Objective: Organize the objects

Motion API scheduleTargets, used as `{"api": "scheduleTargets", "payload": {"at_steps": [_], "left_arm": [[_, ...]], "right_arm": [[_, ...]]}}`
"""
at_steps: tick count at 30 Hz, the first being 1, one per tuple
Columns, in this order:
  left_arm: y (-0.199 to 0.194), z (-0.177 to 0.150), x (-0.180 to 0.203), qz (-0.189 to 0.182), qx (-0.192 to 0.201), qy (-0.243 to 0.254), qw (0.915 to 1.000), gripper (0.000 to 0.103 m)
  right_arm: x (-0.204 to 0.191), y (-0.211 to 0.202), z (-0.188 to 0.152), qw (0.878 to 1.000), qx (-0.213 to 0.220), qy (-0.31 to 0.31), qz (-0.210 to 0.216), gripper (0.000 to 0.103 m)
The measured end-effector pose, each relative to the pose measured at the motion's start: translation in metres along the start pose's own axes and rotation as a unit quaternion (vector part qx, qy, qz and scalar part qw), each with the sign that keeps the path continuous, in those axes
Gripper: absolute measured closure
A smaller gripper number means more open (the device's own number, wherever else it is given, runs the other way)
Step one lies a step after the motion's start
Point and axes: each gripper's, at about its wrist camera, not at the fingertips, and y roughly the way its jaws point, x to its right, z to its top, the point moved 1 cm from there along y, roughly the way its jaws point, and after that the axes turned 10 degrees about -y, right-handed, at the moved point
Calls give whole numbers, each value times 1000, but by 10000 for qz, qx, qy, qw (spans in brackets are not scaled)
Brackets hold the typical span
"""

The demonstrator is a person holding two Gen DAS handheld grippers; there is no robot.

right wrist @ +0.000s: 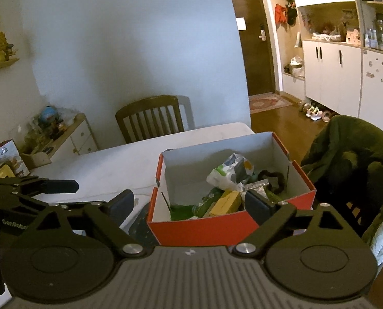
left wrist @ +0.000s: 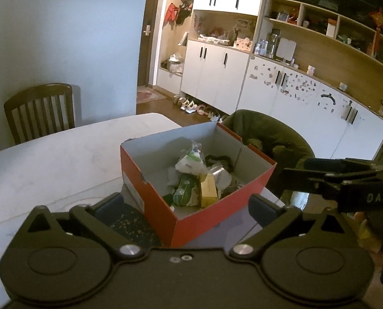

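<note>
A red cardboard box (left wrist: 155, 198) with a grey inside stands on the white table (left wrist: 50, 164). It holds a white-green packet (left wrist: 190, 161), a green packet (left wrist: 185, 193), a yellow box (left wrist: 208, 189), a silver packet and a dark ring-shaped thing. My left gripper (left wrist: 186, 206) is open and empty, above the box's near corner. My right gripper (right wrist: 190, 204) is open and empty over the box's near wall (right wrist: 204, 228). The right gripper shows at the right edge of the left wrist view (left wrist: 346, 180). The left gripper shows at the left of the right wrist view (right wrist: 37, 185).
A dark speckled mat (left wrist: 129, 221) lies under the box's near side. A wooden chair (left wrist: 41, 110) stands at the table's far side. A chair draped with a green jacket (right wrist: 353, 159) stands right of the box. White cabinets (left wrist: 294, 97) line the far wall.
</note>
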Motion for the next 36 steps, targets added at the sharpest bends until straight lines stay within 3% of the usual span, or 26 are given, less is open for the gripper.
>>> {"api": "scheduleTargets", "payload": {"at_steps": [20, 36], "left_arm": [[-19, -6, -11, -132, 175, 75, 9997, 0], [-29, -8, -42, -19, 197, -73, 9998, 0]], "right_arm": [[-24, -11, -11, 9998, 44, 79, -188, 3], [-48, 3, -9, 10000, -43, 2, -6, 3]]}}
